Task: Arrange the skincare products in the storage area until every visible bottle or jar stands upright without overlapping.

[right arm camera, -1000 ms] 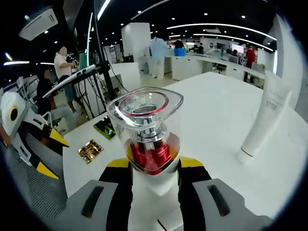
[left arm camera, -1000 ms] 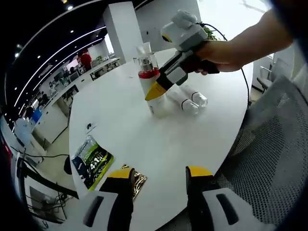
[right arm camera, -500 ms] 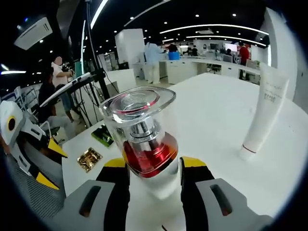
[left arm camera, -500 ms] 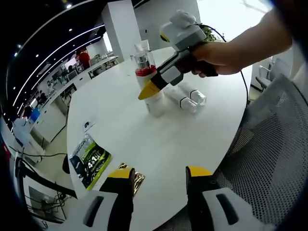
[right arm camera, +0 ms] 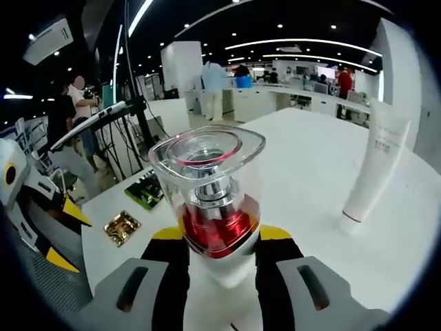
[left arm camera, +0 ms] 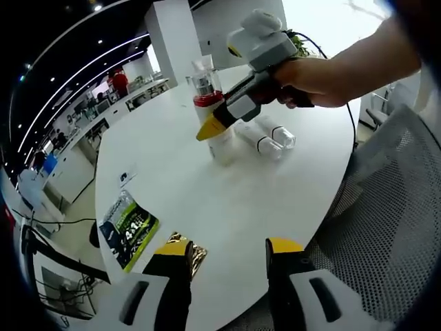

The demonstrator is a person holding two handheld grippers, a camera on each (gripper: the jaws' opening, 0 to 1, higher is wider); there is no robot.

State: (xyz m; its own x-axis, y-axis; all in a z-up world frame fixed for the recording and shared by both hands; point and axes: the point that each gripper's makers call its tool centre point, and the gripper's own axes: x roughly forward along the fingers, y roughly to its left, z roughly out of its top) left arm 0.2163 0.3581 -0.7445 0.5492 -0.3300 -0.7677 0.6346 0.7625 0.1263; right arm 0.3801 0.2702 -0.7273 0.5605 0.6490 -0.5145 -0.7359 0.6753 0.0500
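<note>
A white pump bottle (right arm camera: pixel 210 207) with a red collar and a clear cap stands upright on the white table (right arm camera: pixel 310 158). My right gripper (right arm camera: pixel 220 238) is shut on its white body, one jaw on each side. In the left gripper view the same bottle (left arm camera: pixel 204 89) stands mid-table with the right gripper (left arm camera: pixel 210 129), held by a hand, clamped on it. Two clear-capped bottles (left arm camera: pixel 270 141) lie on their sides just behind it. A white tube (right arm camera: pixel 375 169) stands on its cap to the right. My left gripper (left arm camera: pixel 227 256) is open over the table's near edge, holding nothing.
A green packet (left arm camera: pixel 129 227) and a gold foil packet (left arm camera: pixel 189 254) lie near the table's edge by my left gripper. A mesh chair (left arm camera: pixel 386 227) stands at the right. Desks, a white pillar and people are in the background.
The pump bottle was tilted half a second ago and now stands straight in the right gripper, which has shifted slightly. The left gripper stays where it was, open.
</note>
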